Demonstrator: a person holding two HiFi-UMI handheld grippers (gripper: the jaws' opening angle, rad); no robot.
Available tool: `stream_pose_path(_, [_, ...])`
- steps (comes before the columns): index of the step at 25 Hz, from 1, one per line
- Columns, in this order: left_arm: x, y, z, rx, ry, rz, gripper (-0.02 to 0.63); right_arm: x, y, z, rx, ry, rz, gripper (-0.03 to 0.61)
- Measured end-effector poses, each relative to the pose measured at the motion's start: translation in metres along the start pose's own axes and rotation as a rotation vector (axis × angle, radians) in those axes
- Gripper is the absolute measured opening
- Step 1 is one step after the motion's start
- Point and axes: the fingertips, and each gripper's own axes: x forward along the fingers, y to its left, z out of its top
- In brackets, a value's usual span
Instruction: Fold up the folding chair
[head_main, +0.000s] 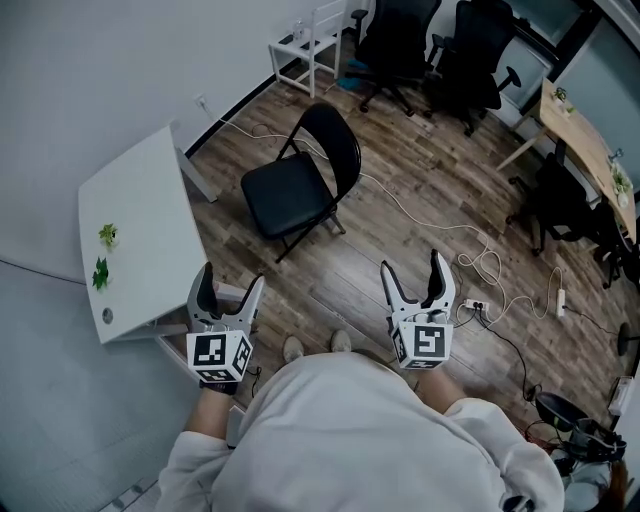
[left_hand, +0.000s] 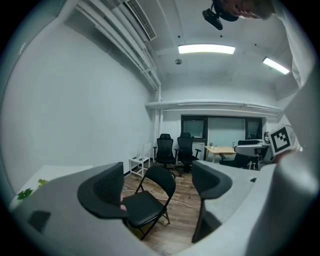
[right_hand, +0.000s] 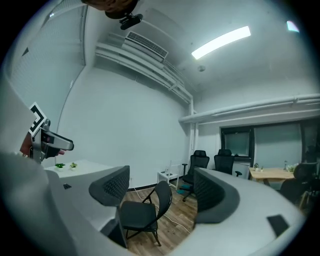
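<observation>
Head view: the folding chair (head_main: 295, 190) stands unfolded on the wood floor (head_main: 350, 285), just right of the white table (head_main: 140, 215). The left gripper (head_main: 232, 283) and right gripper (head_main: 412, 268) are held low before the person's torso, well apart from the chair. Left gripper view: jaws spread wide and empty, with the chair showing through the gap, untouched, and black office chairs (left_hand: 172, 150) beyond it. Right gripper view: jaws likewise released, gripping nothing, with the chair low between them at a distance and the table to its left.
</observation>
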Motion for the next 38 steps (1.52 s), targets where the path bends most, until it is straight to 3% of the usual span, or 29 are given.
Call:
stream_pose_path(7, [0.012,-0.004,-0.018,-0.028,0.024,0.089,0.419,0.012,-0.029,-0.019,-0.031,0.007,0.049,0.385])
stream_pose_path(12, [0.021,-0.011,-0.03,-0.035,0.054,0.096,0.417,0.034,-0.038,-0.027,-0.018,0.026,0.059,0.383])
stream_pose_path(20, [0.1,0.027,-0.044,-0.055,0.081,0.027,0.417,0.108,-0.027,-0.025,-0.056,0.021,0.051,0.383])
stream_pose_path(28, [0.201,0.078,-0.023,-0.048,0.069,-0.065,0.417,0.203,-0.026,-0.013,-0.079,0.031,-0.015,0.382])
stream_pose_path(38, [0.276,0.167,-0.037,-0.071,0.141,-0.097,0.417,0.327,0.013,-0.002,-0.109,0.04,-0.004,0.379])
